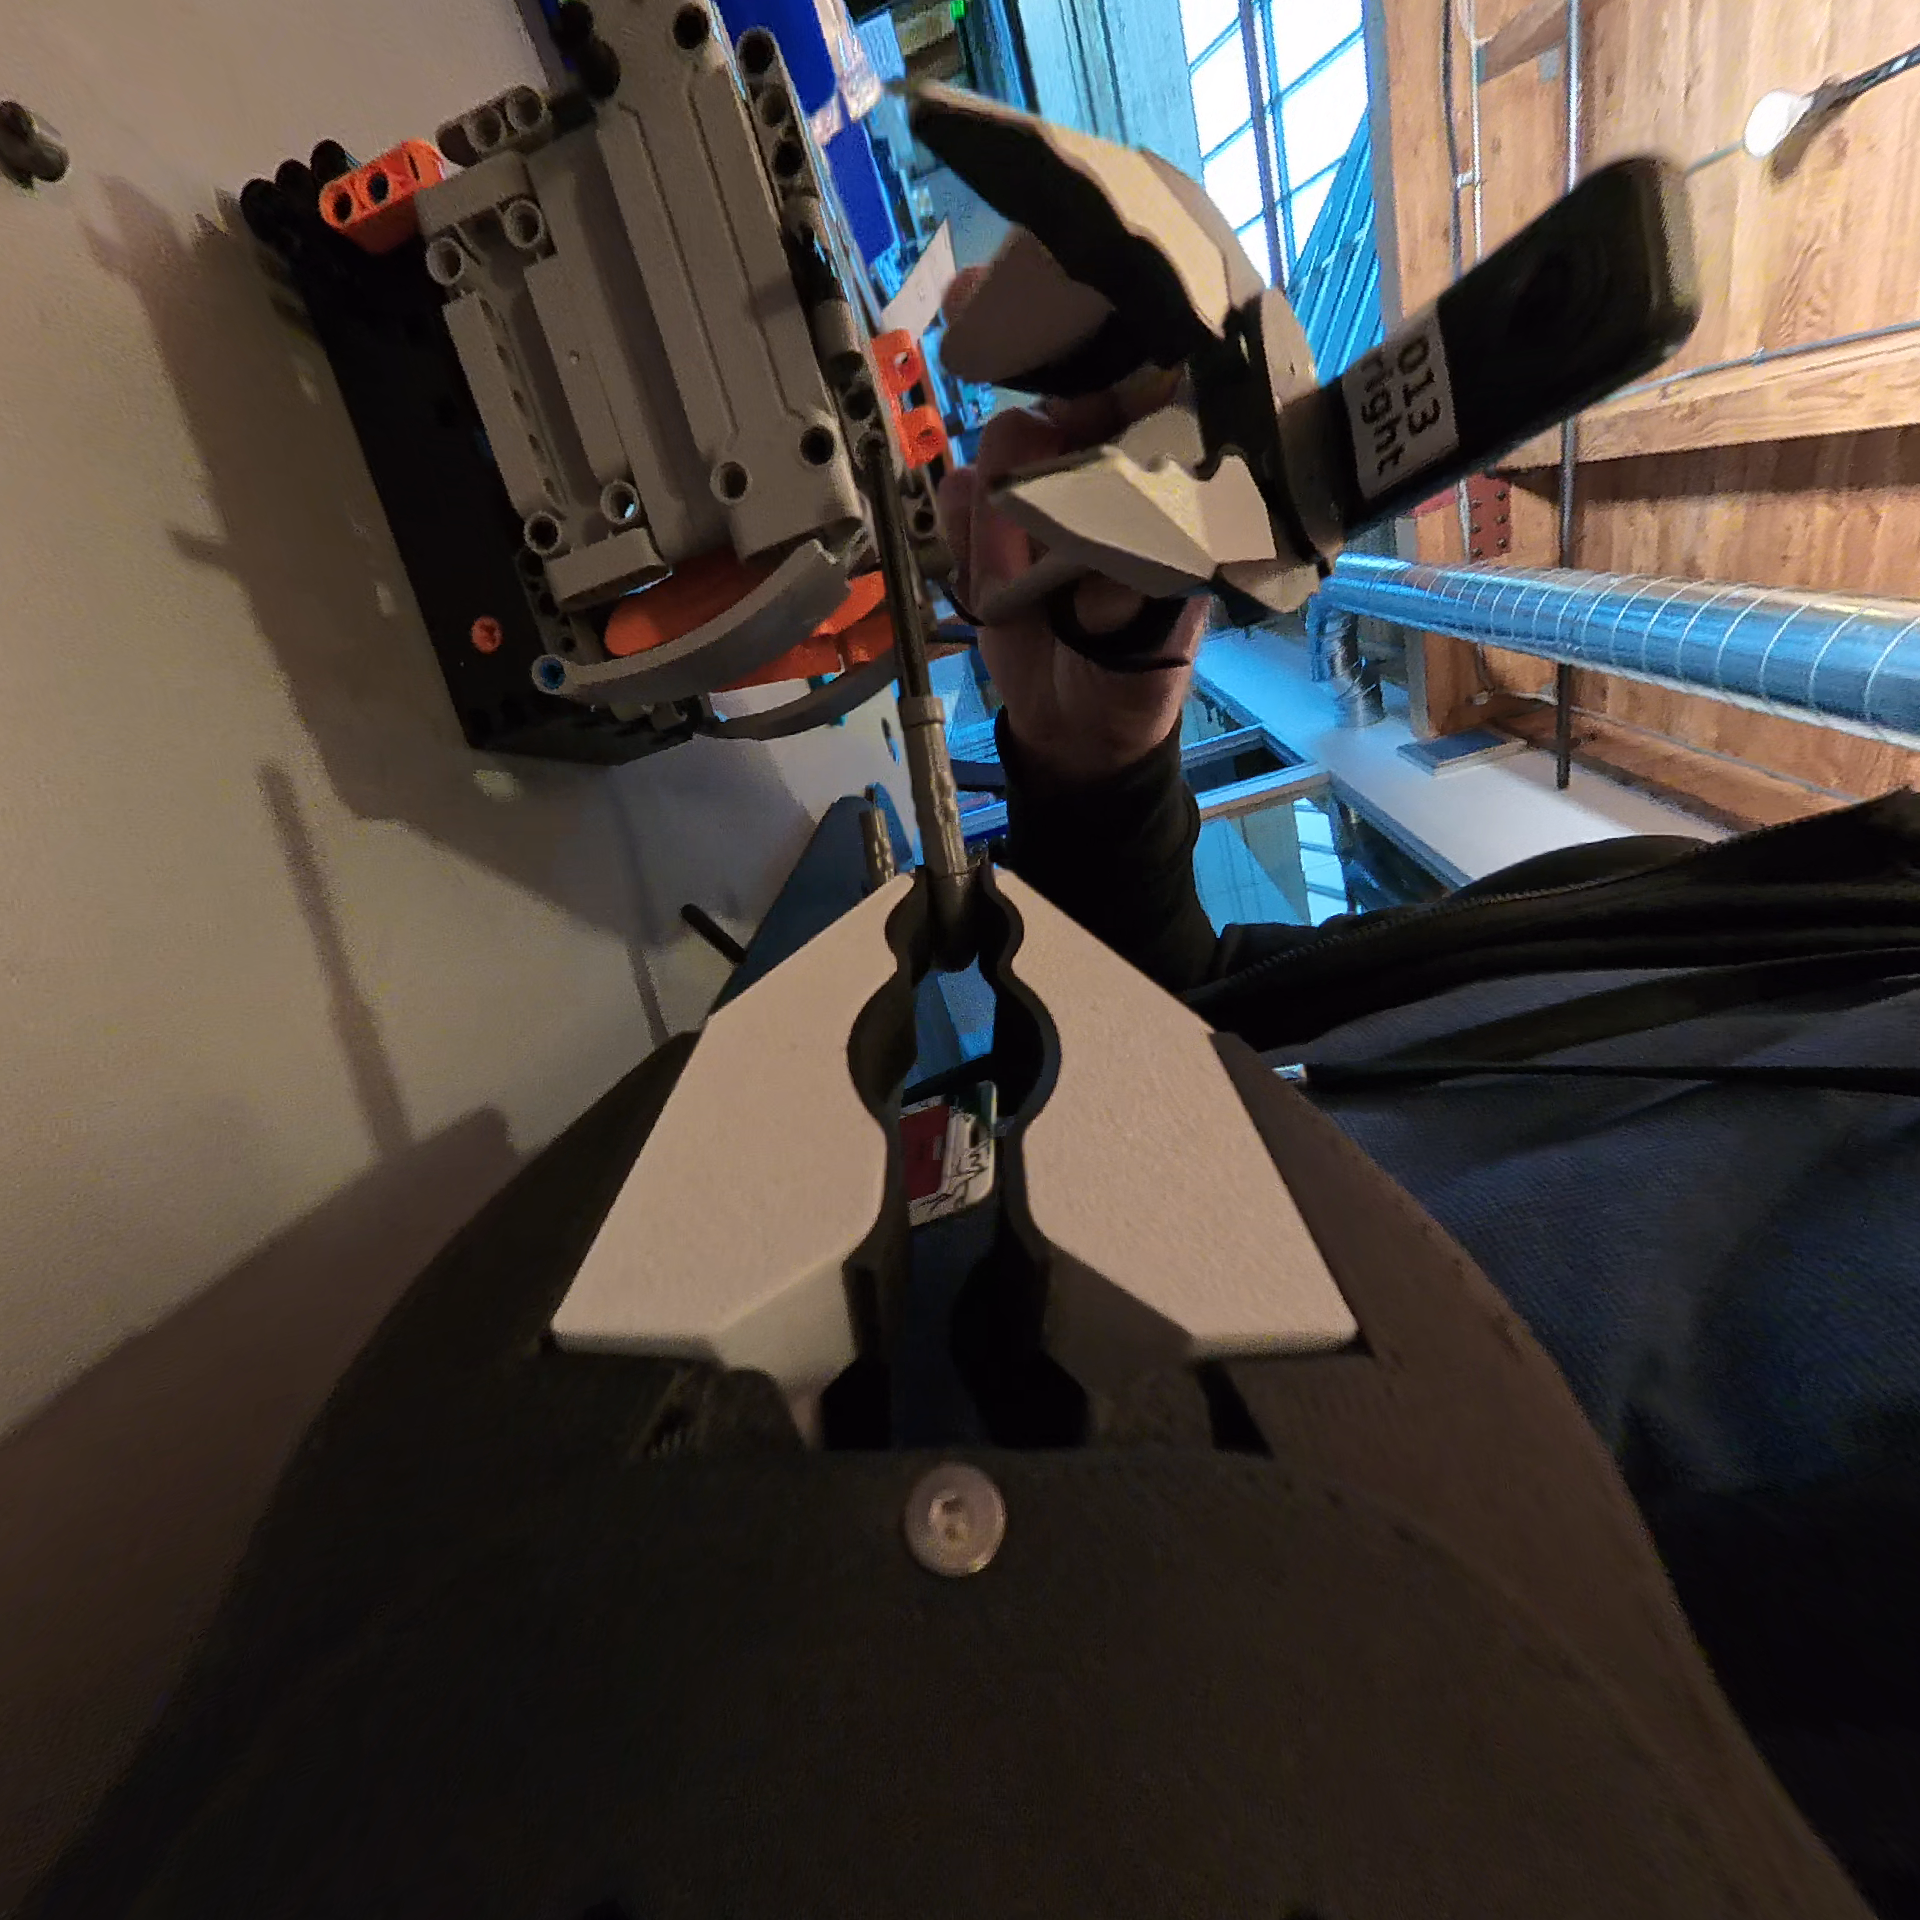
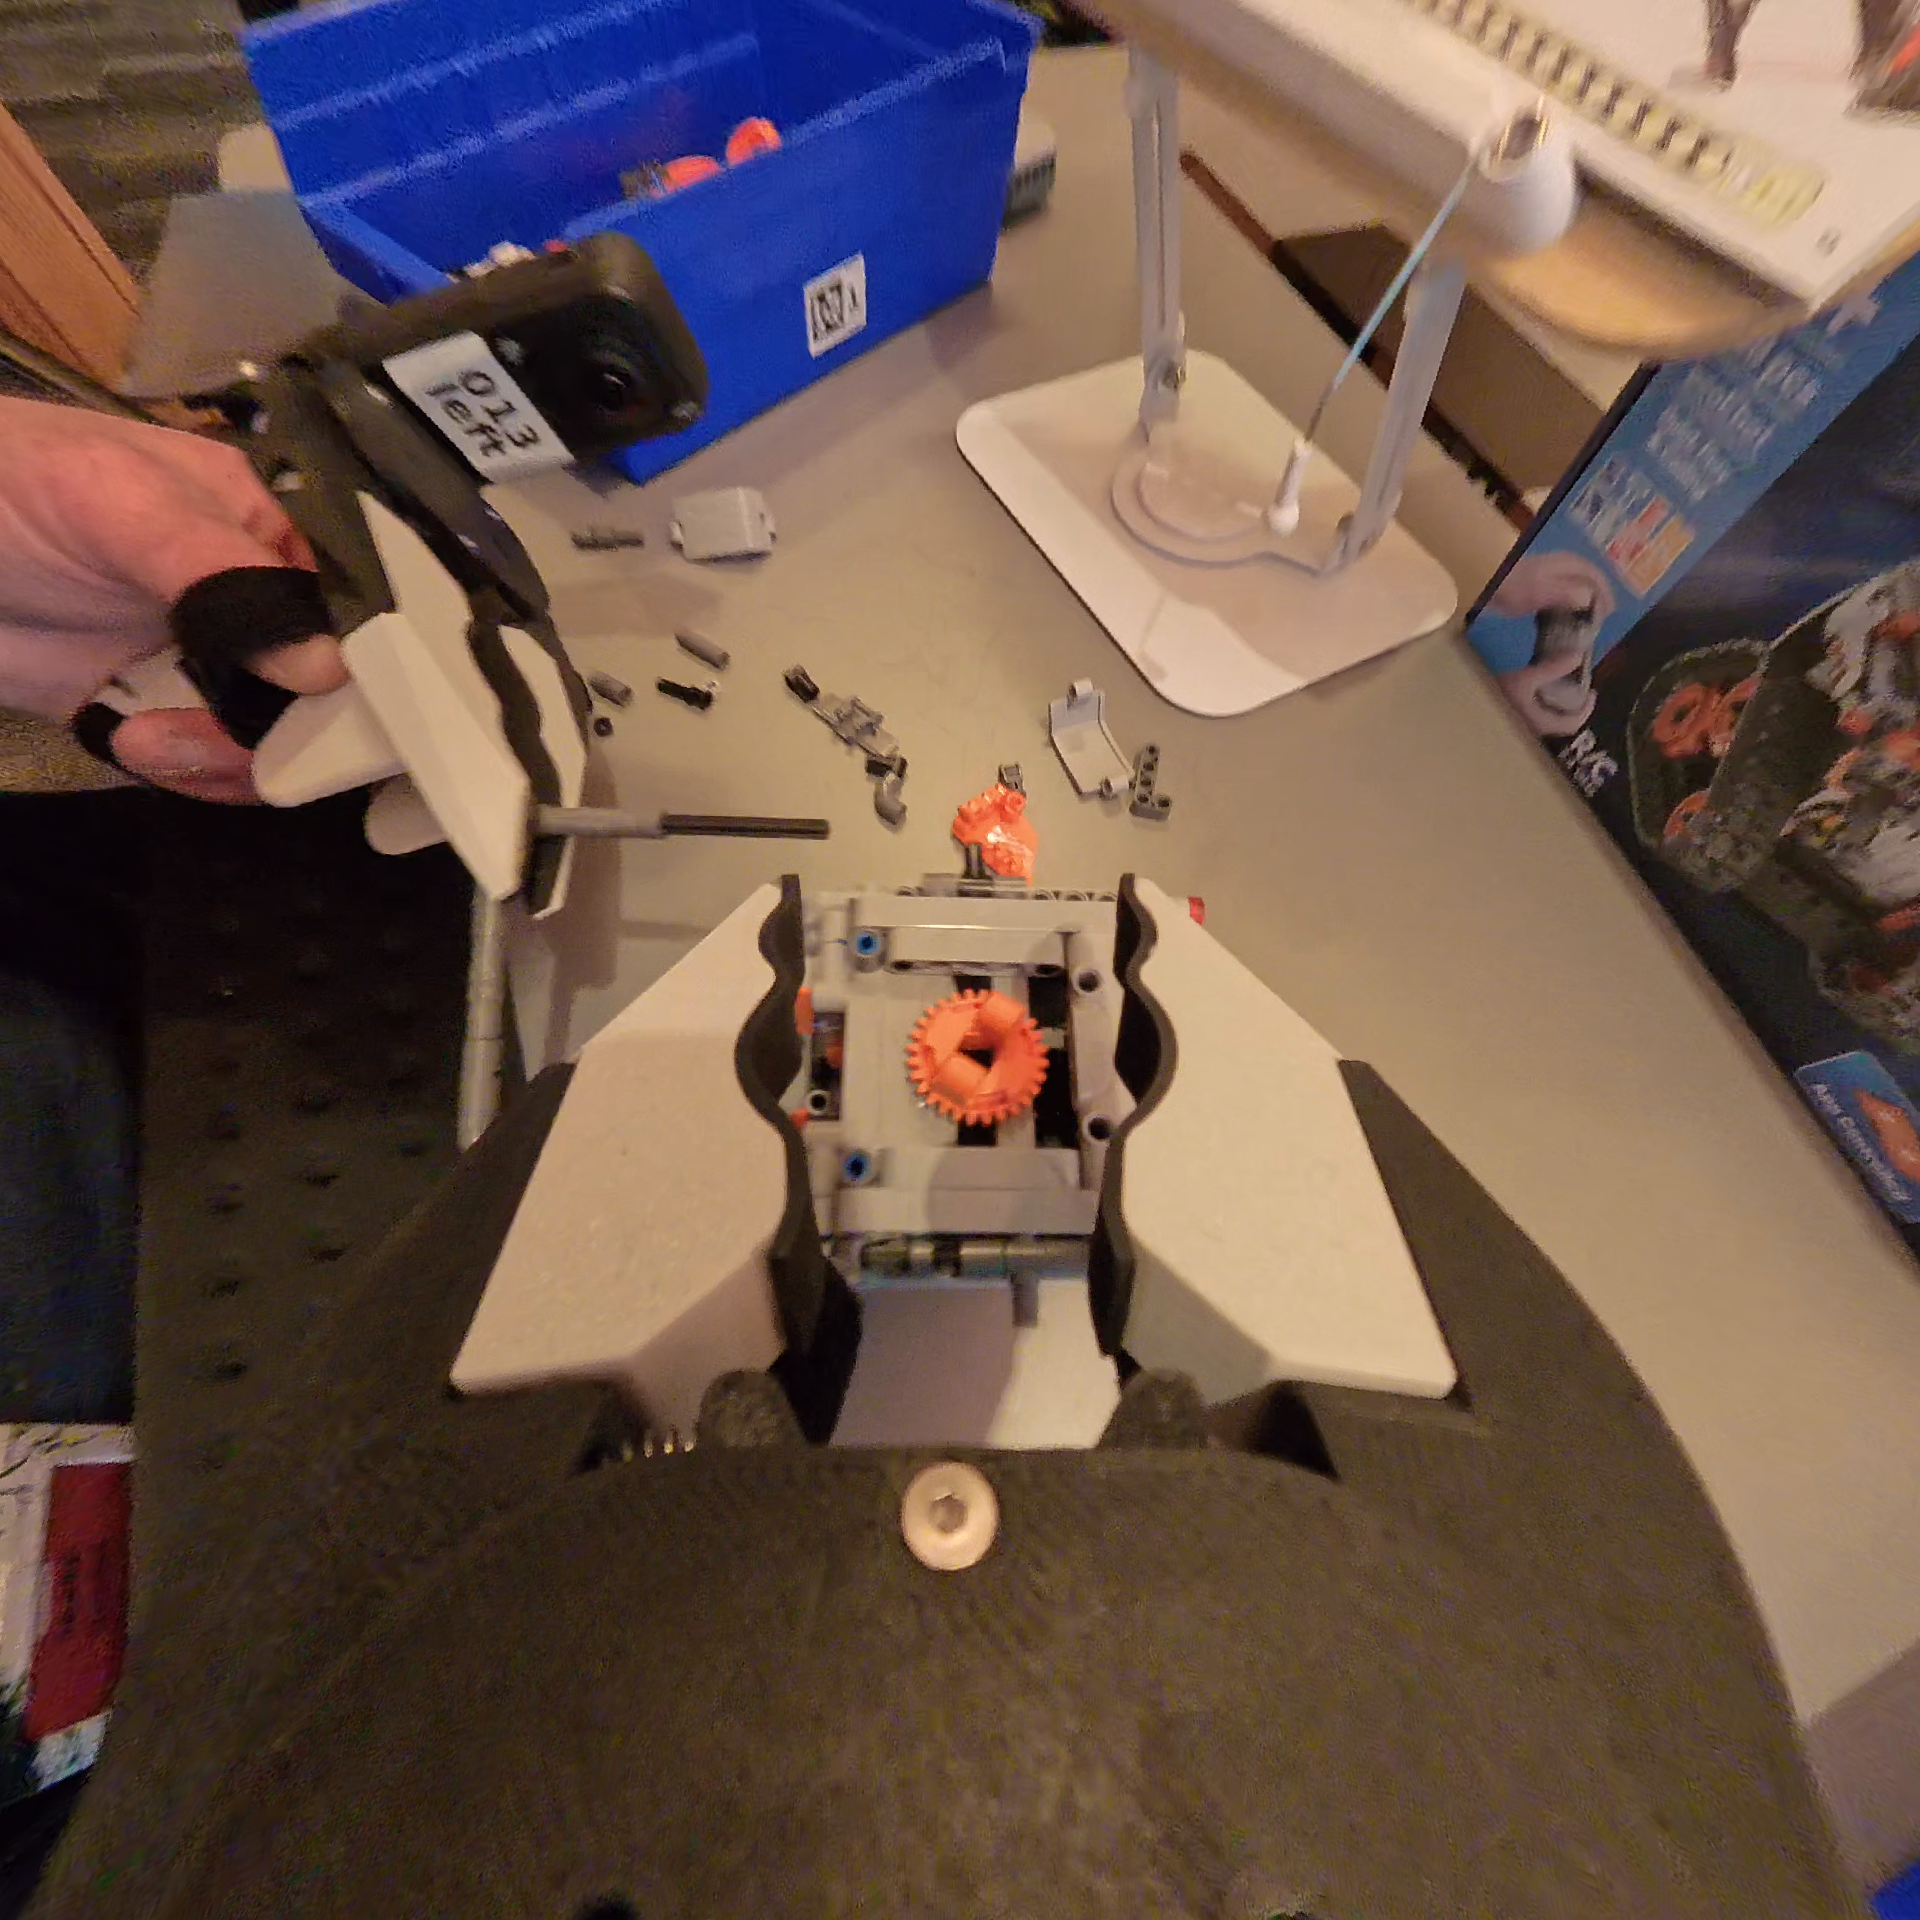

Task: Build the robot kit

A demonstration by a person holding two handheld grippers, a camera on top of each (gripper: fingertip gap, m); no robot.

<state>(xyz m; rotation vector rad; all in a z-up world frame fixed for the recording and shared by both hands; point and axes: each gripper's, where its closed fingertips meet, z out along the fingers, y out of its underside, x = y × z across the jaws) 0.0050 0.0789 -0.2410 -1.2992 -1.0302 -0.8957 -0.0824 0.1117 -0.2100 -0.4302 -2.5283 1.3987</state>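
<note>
**Grey axle in one gripper, brick frame in the other**

Grey and black, the thin axle rod (image 1: 928,748) sits pinched at the very tip of the left gripper (image 1: 951,914), whose jaws are drawn almost together around it. In the right wrist view the same gripper (image 2: 540,831) shows at the left, held by a hand (image 2: 135,613), with the rod (image 2: 686,826) pointing sideways out of it, above the table (image 2: 1351,935) and just short of the frame.

The right gripper (image 2: 956,935) stands moderately wide, its black pads pressed on both sides of a grey brick-built frame (image 2: 971,1195). An orange gear (image 2: 977,1058) lies flat in the middle of that frame, and an orange piece (image 2: 994,826) stands just beyond its far edge. In the left wrist view the assembly (image 1: 644,416) appears from the side, its grey panels and orange parts near the rod's far end; whether they touch I cannot tell.

Small grey and black loose parts (image 2: 852,727) are scattered on the table beyond the frame. Farther back stands a blue bin (image 2: 883,187) with orange pieces inside. A white lamp base (image 2: 1205,540) rests to the right of it, and a printed box (image 2: 1714,675) stands at the right edge.
</note>
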